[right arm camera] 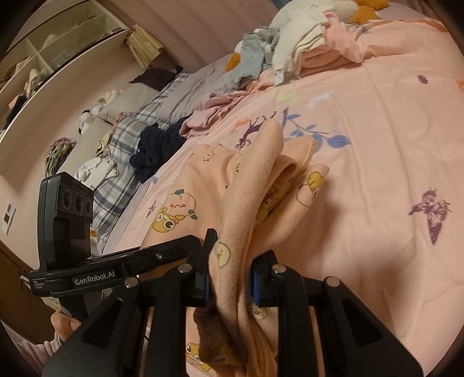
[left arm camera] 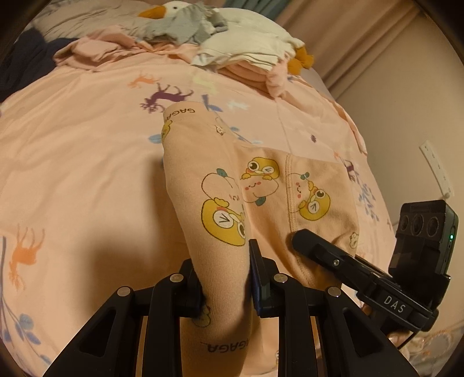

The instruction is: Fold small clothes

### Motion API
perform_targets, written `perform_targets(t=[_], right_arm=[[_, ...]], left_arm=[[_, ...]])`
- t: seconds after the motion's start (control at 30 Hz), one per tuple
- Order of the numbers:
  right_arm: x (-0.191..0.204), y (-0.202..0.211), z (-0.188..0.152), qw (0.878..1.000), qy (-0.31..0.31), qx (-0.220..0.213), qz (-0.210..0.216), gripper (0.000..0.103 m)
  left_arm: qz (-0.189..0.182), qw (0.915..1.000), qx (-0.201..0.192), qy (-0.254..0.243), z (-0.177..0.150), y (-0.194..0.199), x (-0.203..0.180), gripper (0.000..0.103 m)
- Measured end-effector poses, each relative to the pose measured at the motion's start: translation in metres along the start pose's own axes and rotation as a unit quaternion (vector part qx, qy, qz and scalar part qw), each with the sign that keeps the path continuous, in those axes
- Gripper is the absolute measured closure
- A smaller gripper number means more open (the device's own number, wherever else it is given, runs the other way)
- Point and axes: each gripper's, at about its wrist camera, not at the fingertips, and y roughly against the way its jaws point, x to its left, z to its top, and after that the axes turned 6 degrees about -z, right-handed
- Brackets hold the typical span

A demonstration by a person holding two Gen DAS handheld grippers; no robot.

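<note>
Mid-fold. Both grippers clamp the same small peach garment [left arm camera: 220, 208], a printed knit with yellow cartoon frogs and a lettered waistband, looks like child's pants or underwear. It lies near-centre on the pink bedspread [left arm camera: 72, 174], partly lifted off it.

Left gripper [left arm camera: 223, 278]: fingers closed on a bunched edge near the waistband, fabric standing up in a rounded ridge between the pads. Right gripper [right arm camera: 230, 272]: closed on a thicker wad, several layers stacked, fuzzy inner face turned outward.

Step as I read it: carrying one edge over to make the fold, both ends pinched, cloth slack between them.

Next move needs: lay the held edge onto the flat part still on the bed, line up hems, keep tension even so the layers don't skew, then release both together.

Materials: soft stretchy jersey outside, brushed fleece-like inside, stitched seams visible. Drapes limp, will slump if dropped early. Bedspread is smooth cotton-like, printed with deer and butterflies, low friction.

Far side: loose pile of clothes [right arm camera: 304, 49] and a plush goose [left arm camera: 179, 17], well apart from the work.
</note>
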Motion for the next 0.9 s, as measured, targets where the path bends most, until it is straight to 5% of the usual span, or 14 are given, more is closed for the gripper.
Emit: perform_targets(t=[0.9], right_arm=[[0.014,-0.044,0.033,0.999,0.042,0.007,-0.019,0.082]], left_arm=[[0.004,0.9997,-0.010,0.020,0.033,-0.013,0.031,0.080]])
